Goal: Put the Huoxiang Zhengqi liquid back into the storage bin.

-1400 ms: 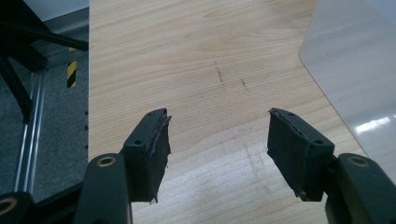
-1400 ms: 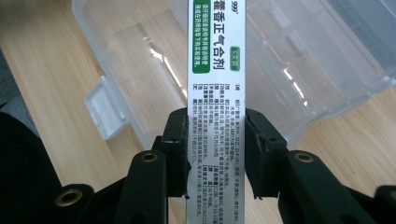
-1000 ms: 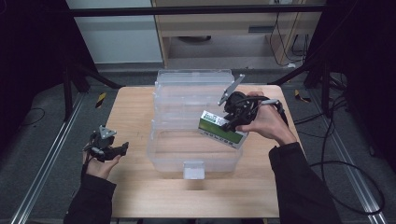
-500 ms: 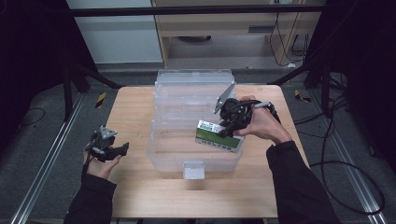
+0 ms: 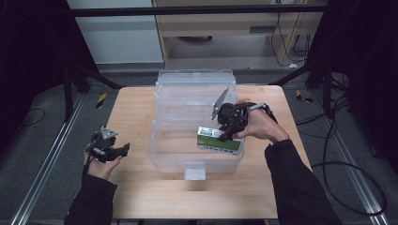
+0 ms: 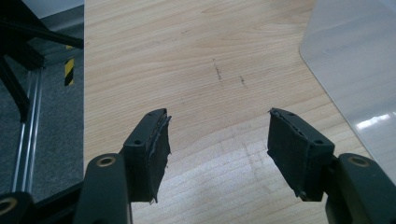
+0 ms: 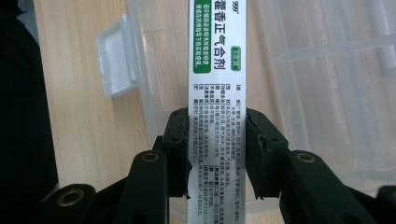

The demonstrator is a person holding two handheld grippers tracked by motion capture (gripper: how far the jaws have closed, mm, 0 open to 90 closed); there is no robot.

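the medicine box (image 7: pixel 216 93), a slim white and green carton, looks light and stiff but easily dented, with smooth printed faces that could slip; the safest hold is across its narrow sides near the middle. the right claw (image 7: pixel 216 154) has it just so, pads pressed on both long sides, half closed. in the high view the box (image 5: pixel 219 139) hangs inside the clear plastic bin (image 5: pixel 187 79), near its front right wall. the left claw (image 6: pixel 218 149) rests wide open and empty over the tabletop (image 6: pixel 196 60).
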